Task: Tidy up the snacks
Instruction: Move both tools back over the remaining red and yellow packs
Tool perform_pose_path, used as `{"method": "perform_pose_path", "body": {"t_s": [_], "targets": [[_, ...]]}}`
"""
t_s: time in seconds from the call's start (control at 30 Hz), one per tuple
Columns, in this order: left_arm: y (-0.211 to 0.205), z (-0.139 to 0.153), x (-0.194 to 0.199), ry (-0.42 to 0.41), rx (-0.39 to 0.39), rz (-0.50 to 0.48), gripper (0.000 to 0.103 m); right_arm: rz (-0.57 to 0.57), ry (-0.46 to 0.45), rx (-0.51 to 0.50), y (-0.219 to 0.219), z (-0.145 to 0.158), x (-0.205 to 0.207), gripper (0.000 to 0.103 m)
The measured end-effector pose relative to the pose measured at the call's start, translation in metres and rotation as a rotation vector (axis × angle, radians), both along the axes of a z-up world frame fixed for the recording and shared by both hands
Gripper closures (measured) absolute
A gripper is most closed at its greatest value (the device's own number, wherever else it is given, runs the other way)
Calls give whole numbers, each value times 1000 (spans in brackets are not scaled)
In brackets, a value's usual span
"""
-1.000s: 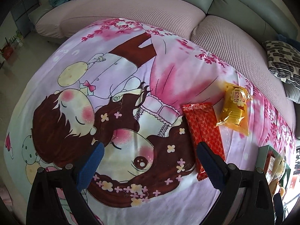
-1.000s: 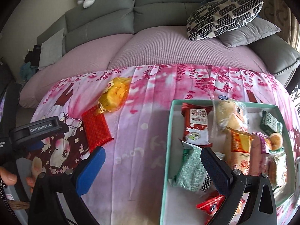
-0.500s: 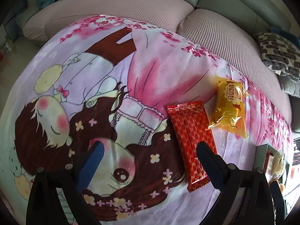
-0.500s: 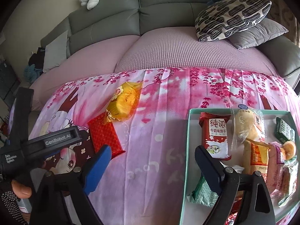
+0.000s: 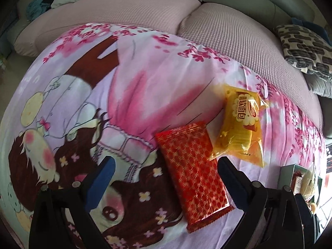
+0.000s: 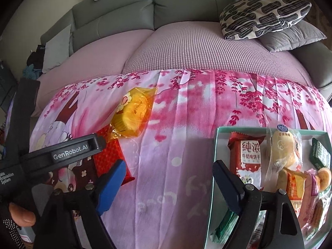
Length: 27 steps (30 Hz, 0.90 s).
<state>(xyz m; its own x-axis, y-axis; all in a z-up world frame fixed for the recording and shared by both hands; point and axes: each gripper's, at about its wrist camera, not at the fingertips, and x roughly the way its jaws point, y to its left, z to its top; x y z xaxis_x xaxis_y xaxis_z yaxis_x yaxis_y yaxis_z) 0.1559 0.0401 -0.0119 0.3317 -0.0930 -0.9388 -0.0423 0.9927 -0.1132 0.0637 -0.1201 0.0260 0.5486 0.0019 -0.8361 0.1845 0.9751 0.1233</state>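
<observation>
Two snacks outside the box

Two packets lie touching on the pink cartoon cloth [image 5: 145, 87]: a red wafer pack [image 5: 193, 172] and a yellow bread bag [image 5: 240, 124]. The left tongs [image 5: 166, 172] hang released around the red pack. The right tongs [image 6: 169, 178] gape empty beside the teal box [image 6: 215, 145] of snacks.

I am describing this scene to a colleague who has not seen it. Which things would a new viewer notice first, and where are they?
The eye goes first to the bright pink cartoon blanket spread in front of the sofa. On it lie a red patterned packet and, beside its far end, a yellow bread packet, just ahead of the open left gripper. At the right, a teal box is full of mixed snacks.
</observation>
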Motion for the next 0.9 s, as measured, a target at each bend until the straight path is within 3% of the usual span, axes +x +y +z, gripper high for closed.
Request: {"method": "perform_pose_path", "body": {"t_s": [0.47,0.8,0.9], "targets": [[-24,-24,11,2,100,-59,3,-1,22,-11,-8,-12,10,16],[-2,-30,12,2,92,-32,5,-23,26,-11,-14,-11,8,16],[4,-28,14,3,88,-27,12,-23,30,-10,-12,-12,8,16]]}}
